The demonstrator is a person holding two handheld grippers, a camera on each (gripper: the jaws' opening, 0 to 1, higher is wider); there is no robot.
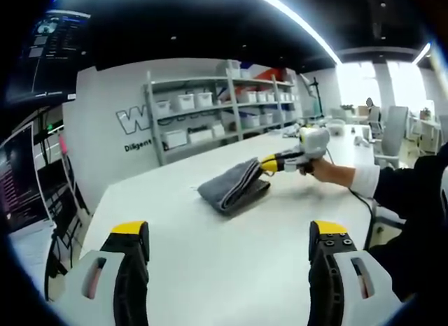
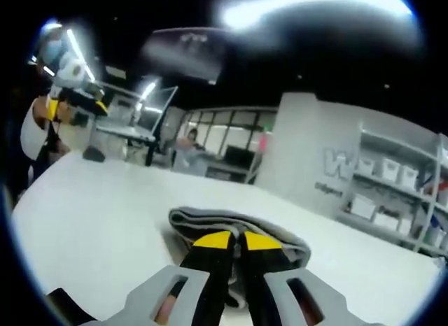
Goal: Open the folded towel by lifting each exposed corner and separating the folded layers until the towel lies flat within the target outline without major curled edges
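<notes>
A folded grey towel (image 1: 233, 187) lies on the white table (image 1: 210, 270), a long way ahead of my left gripper (image 1: 229, 231). That gripper hovers open over bare tabletop with nothing between its jaws. From the right, a hand holds my right gripper (image 1: 269, 163) against the towel's right edge, where the top layer is raised a little. In the right gripper view, the right gripper (image 2: 238, 241) has its yellow-tipped jaws pressed together on the near edge of the towel (image 2: 203, 220). The left gripper (image 2: 70, 84) shows far off at the upper left.
Metal shelves with white bins (image 1: 210, 116) stand against the far wall behind the table. Dark monitors (image 1: 17, 179) and cables sit past the table's left edge. Office chairs (image 1: 392, 130) stand at the right. A person sits at a far desk (image 2: 187, 140).
</notes>
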